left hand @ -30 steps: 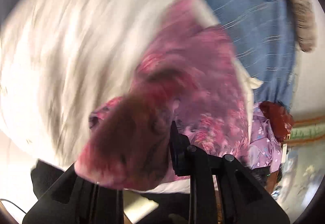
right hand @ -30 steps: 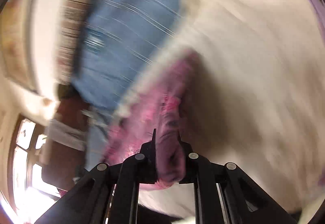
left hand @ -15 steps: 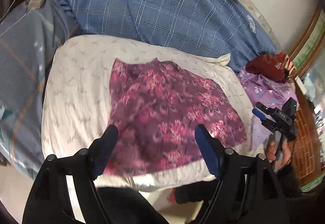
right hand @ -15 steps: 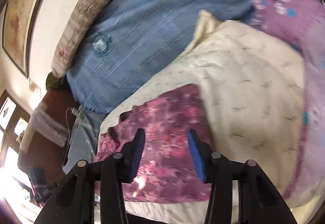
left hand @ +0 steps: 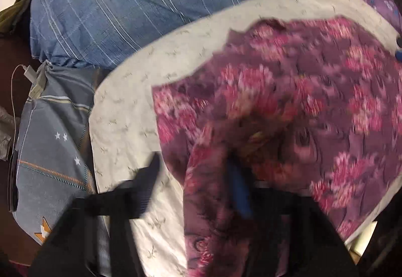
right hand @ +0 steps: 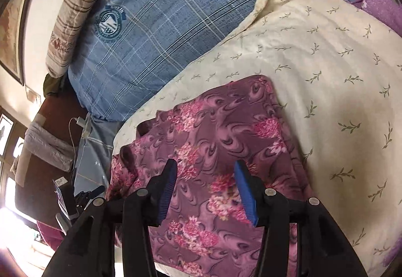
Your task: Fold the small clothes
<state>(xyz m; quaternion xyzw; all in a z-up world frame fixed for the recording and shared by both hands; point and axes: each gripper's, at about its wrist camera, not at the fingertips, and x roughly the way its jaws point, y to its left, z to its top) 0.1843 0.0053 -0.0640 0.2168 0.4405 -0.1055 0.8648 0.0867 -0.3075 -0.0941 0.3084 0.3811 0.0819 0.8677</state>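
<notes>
Right gripper (right hand: 204, 191): jaws wide apart, nothing between them, blue pads (right hand: 245, 195) clearly visible. It sits low centre of the right wrist view, over the near part of the cloth (right hand: 221, 131); can't tell if the tips touch it.

Cloth is a purple-pink floral piece, lying on the cream sheet (right hand: 326, 71) with small leaf print. In the right view it fills lower centre, far right corner near mid-frame, left side bunched and rumpled toward the frame's left.

Left gripper (left hand: 198, 181): view is motion-blurred. Jaws look parted, left finger (left hand: 145, 186) over bare sheet (left hand: 125, 106) at lower left of centre, blue pad of the other finger at lower centre with a fold of cloth (left hand: 314, 91) draped over and around it. Can't tell whether it actually grips that fold.

In the left view the cloth covers the right half of the frame, from upper right down to the bottom edge.

Blue checked duvet (right hand: 176, 15) across the top of both views, beyond the sheet. Striped pillow (right hand: 75, 8) at upper left in the right view. Grey star-print bedding (left hand: 52, 151) at left in the left view, with a white charger (left hand: 31, 73) on its top edge.
</notes>
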